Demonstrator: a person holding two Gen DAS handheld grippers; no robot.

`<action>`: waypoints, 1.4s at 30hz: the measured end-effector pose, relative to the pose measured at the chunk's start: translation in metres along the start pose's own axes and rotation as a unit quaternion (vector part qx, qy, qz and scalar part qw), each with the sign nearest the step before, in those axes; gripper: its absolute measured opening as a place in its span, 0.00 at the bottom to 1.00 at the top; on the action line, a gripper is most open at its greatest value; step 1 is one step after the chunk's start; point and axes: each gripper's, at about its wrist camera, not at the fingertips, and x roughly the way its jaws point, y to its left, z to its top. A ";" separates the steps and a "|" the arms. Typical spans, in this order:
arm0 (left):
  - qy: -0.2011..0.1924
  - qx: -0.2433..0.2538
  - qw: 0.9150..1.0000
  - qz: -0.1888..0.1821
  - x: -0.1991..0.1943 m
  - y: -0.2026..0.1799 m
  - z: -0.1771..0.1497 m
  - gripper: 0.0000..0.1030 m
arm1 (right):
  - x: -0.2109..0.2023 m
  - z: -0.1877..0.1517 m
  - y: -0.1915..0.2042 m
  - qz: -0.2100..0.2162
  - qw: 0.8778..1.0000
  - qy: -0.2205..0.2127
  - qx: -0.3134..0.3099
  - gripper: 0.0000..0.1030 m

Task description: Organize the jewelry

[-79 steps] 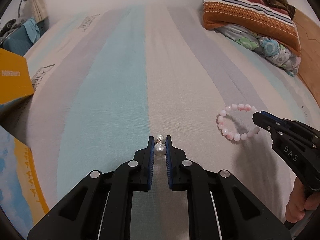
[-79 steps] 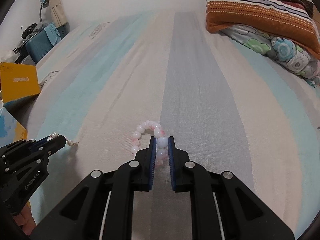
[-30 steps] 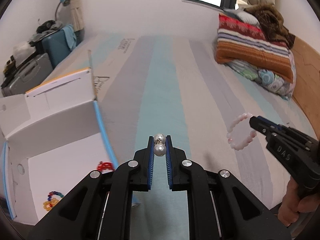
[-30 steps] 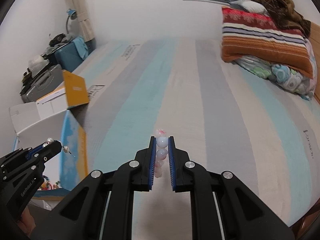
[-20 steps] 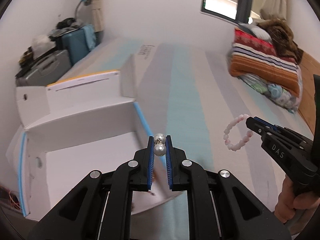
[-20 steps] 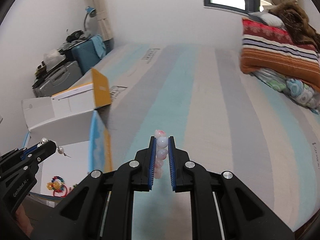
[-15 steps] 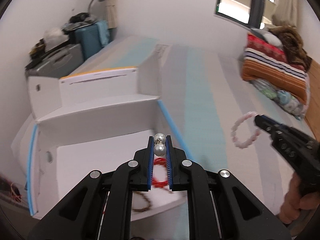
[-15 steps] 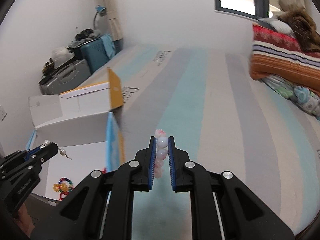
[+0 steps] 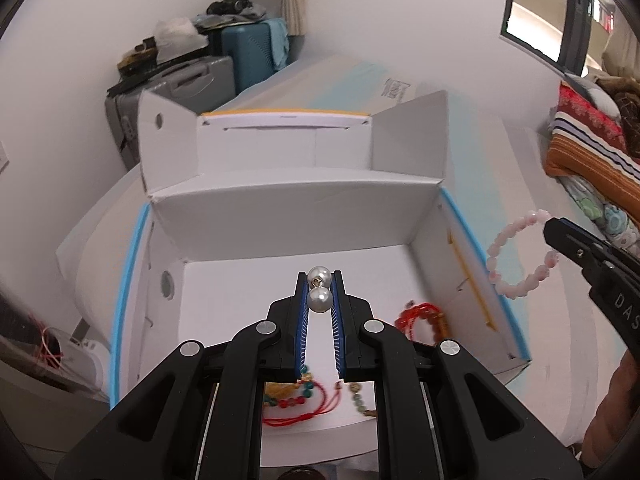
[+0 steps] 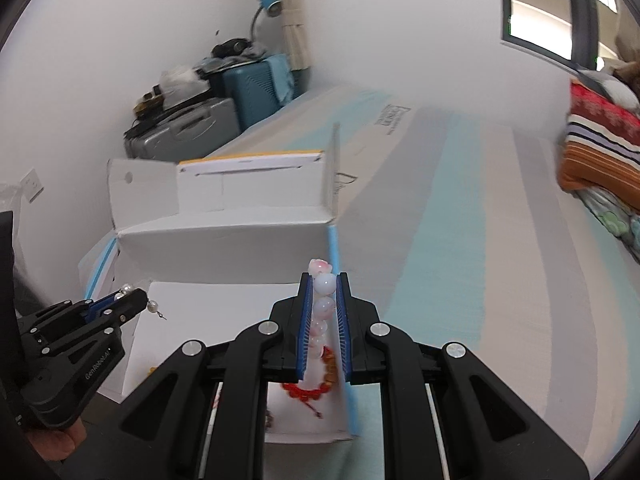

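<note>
Left wrist view puts my left hand-held gripper (image 9: 320, 294) over the white box (image 9: 280, 216), its jaws nearly closed and pinching a pearl earring (image 9: 319, 300) between the blue pads. It pitches steeply down toward the box floor, with the earring's second pearl poking past the fingertips. Below it inside the box lie red bead bracelets (image 9: 420, 318) and a mixed bead strand (image 9: 296, 396).

To finish this step well, I judge I should bring the earring lower over a bare white patch of the box floor, away from the red strands, before letting go, since a small stud could bounce or hide among the beads.

My right hand-held gripper (image 10: 323, 284) is likewise clamped almost shut, on a pink bead bracelet (image 10: 322, 308) that hangs in a loop from its tips. It sits just outside the box's blue-edged right wall (image 10: 334, 248), above the striped bed (image 10: 460, 240), angled downward. I reckon it needs to cross that wall toward the box's middle before releasing, or the loop may snag on the rim.
</note>
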 end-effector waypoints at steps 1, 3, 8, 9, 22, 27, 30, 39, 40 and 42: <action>0.002 -0.002 1.000 0.001 0.002 0.004 -0.001 0.10 | 0.005 -0.001 0.005 0.002 1.000 0.004 -0.003 0.11; 0.009 -0.006 1.000 0.004 0.008 0.012 -0.003 0.10 | 0.015 -0.005 0.013 0.006 1.000 0.015 -0.008 0.11; 0.038 -0.017 0.999 0.009 0.033 0.029 -0.008 0.10 | 0.045 -0.013 0.025 0.011 0.999 0.045 -0.010 0.11; 0.045 -0.019 0.999 0.011 0.038 0.032 -0.009 0.10 | 0.049 -0.015 0.026 0.010 0.999 0.050 -0.011 0.11; 0.060 -0.030 0.998 0.016 0.048 0.046 -0.013 0.40 | 0.074 -0.028 0.032 0.005 0.997 0.077 -0.002 0.40; 0.008 -0.028 0.998 0.047 0.018 0.043 -0.008 0.81 | 0.053 -0.025 0.024 -0.012 0.999 0.038 0.013 0.87; -0.010 -0.032 0.999 0.043 0.000 0.042 -0.008 0.88 | 0.042 -0.025 0.019 -0.009 0.999 0.033 0.018 0.91; -0.048 -0.030 0.997 0.058 -0.041 0.040 -0.024 0.95 | -0.002 -0.038 0.015 -0.014 1.000 0.005 0.005 0.93; -0.047 -0.029 0.997 0.058 -0.044 0.040 -0.027 0.95 | -0.008 -0.041 0.015 -0.013 1.000 0.002 0.005 0.93; -0.046 -0.027 0.997 0.056 -0.047 0.040 -0.036 0.95 | -0.018 -0.048 0.015 -0.010 1.000 -0.001 0.006 0.93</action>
